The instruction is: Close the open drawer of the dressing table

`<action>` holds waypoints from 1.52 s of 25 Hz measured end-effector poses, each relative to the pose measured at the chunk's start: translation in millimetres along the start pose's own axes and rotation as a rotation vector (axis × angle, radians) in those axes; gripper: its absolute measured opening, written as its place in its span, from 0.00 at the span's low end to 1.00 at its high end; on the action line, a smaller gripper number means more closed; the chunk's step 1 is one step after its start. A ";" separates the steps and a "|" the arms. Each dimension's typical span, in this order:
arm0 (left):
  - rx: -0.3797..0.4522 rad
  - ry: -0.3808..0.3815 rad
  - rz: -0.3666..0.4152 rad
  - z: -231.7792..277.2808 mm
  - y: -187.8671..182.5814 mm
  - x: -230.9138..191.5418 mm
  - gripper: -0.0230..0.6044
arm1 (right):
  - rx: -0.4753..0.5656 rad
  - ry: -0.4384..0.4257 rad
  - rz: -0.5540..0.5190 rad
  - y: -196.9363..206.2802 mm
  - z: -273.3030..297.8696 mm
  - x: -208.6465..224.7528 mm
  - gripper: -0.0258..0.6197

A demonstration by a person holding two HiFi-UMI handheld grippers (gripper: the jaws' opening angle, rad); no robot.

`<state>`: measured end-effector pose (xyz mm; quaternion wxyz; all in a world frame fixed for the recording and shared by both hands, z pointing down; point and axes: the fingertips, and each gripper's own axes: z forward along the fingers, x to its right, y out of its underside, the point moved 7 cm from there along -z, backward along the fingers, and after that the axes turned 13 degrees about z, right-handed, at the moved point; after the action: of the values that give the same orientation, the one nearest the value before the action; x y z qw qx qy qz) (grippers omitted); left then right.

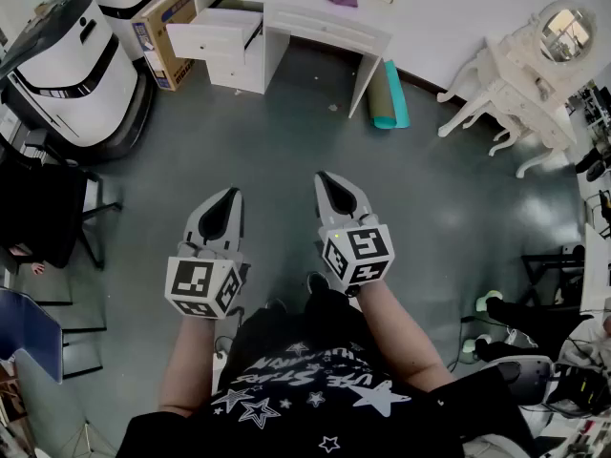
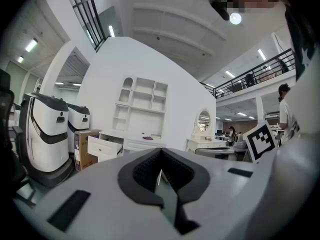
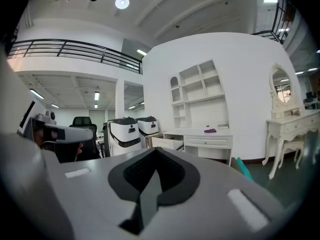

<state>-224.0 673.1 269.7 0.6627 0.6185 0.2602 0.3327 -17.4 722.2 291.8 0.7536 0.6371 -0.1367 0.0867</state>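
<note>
A white dressing table [image 1: 315,12] stands against the far wall, with its upper left drawer [image 1: 215,36] pulled out. It also shows in the left gripper view, where the open drawer [image 2: 104,146] juts toward me, and in the right gripper view as a pulled-out drawer [image 3: 167,143]. My left gripper [image 1: 232,197] and right gripper [image 1: 325,178] hang side by side over the grey floor, well short of the table. Both are shut with nothing between the jaws.
A cardboard box [image 1: 167,27] and two white machines [image 1: 72,60] stand left of the table. A teal roll [image 1: 393,95] leans by its right leg. A white vanity with an oval mirror [image 1: 535,65] is at the right, black chairs [image 1: 43,208] at the left.
</note>
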 end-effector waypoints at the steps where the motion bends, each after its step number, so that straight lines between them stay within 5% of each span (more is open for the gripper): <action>1: 0.000 0.002 0.002 -0.6 -0.3 0.6 0.05 | 0.000 -0.004 -0.003 0.4 0.0 -1.9 0.04; 13: -0.012 0.033 0.000 -2.2 4.6 2.8 0.05 | -0.014 0.004 0.000 16.7 -15.1 -16.8 0.04; 17: -0.020 0.046 0.008 -5.2 8.3 5.5 0.05 | 0.084 0.041 0.039 17.4 -32.9 -13.2 0.04; 25: -0.041 -0.001 -0.036 1.0 20.0 -5.4 0.05 | 0.055 0.053 0.041 27.8 -33.8 3.9 0.04; 38: -0.097 -0.115 -0.044 84.6 20.7 -46.8 0.05 | 0.011 -0.055 0.049 2.2 102.3 62.4 0.04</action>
<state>-192.6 583.0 295.5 0.7127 0.5979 0.2188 0.2943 31.3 619.2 328.9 0.7437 0.6398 -0.1725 0.0881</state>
